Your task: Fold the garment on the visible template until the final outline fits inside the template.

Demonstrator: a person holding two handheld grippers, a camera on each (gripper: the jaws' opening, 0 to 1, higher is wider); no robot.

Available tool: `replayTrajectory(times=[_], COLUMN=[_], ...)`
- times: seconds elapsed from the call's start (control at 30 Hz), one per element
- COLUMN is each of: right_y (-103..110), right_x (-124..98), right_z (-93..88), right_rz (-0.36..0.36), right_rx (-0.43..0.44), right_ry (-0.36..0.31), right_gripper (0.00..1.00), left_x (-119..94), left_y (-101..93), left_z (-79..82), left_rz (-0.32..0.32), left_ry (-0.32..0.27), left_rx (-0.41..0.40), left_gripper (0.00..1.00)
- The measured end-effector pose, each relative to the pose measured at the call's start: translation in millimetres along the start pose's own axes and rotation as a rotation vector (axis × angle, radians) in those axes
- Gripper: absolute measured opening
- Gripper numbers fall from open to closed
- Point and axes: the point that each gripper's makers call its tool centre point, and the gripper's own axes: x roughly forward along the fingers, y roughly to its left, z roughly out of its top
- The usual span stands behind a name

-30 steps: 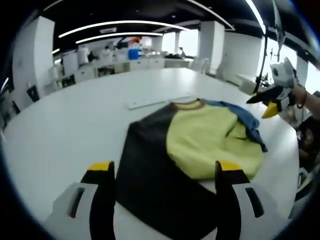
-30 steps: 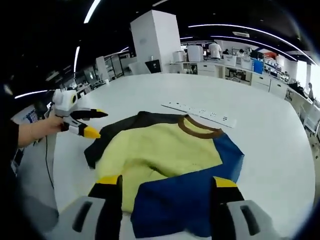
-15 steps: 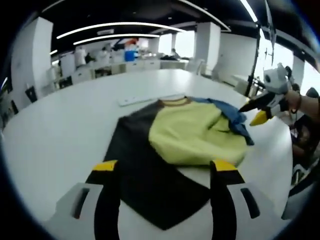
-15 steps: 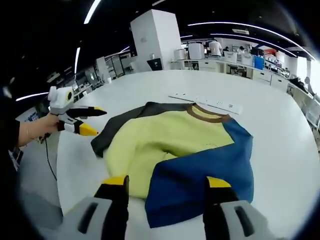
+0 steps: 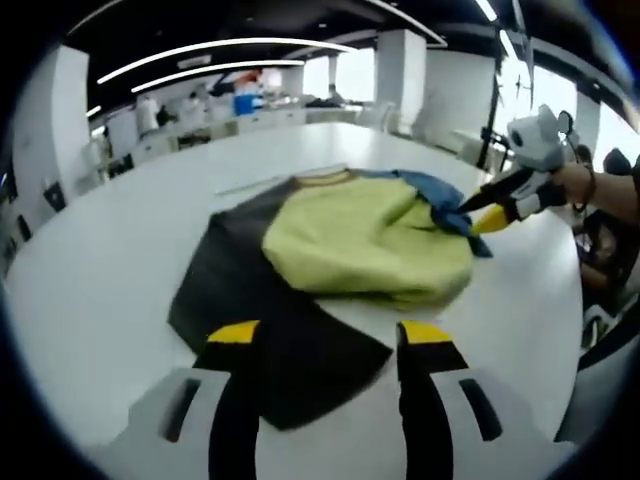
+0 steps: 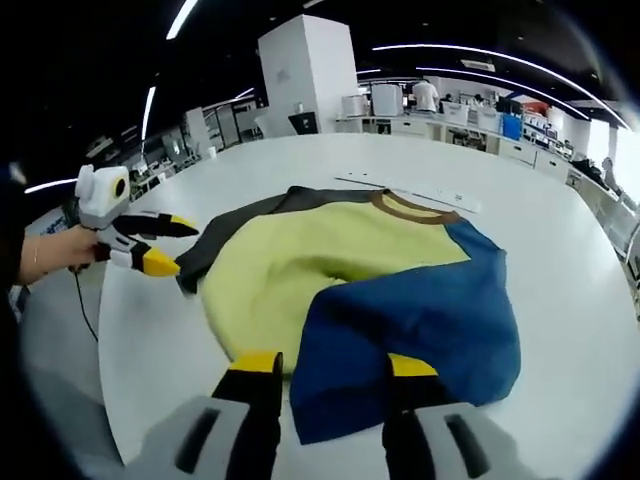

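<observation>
Garment (image 6: 350,290) lies flat; both grippers (image 5: 325,345) (image 6: 325,370) hover gaping at its edges.

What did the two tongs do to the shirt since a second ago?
Both tongs came closer to the shirt. The right tongs closed in from off to the side onto the blue sleeve's edge; the left tongs neared the dark sleeve. Neither has clearly grabbed cloth yet. The shirt stayed on the white table, unfolded, with the long strip behind the collar.
</observation>
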Motion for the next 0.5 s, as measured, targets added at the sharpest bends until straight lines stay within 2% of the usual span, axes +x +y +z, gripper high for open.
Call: replayTrajectory(times=[0.07,0.23,0.4,0.5], right_y=[0,1,-1,-2], right_x=[2,4,4,5], right_z=[-1.1,-3.2,-3.6,-5.6], right_rz=[-0.002,-0.018,-0.077,-0.094], right_rx=[0.035,0.051,0.019,-0.002], right_ry=[-0.014,-0.021,-0.026,-0.018], right_gripper=[0.32,0.30,0.25,0.22], left_x=[0,1,5,6], left_y=[-2.3,-7.8,-11.4,-11.9], left_z=[-2.2,-6.2,-18.2,-20.0], left_rz=[0.000,-0.009,-0.006,-0.003], left_ry=[0.001,-0.020,0.022,0.019], left_rx=[-0.008,-0.030,0.002,0.007], left_gripper=[0.49,0.40,0.35,0.32])
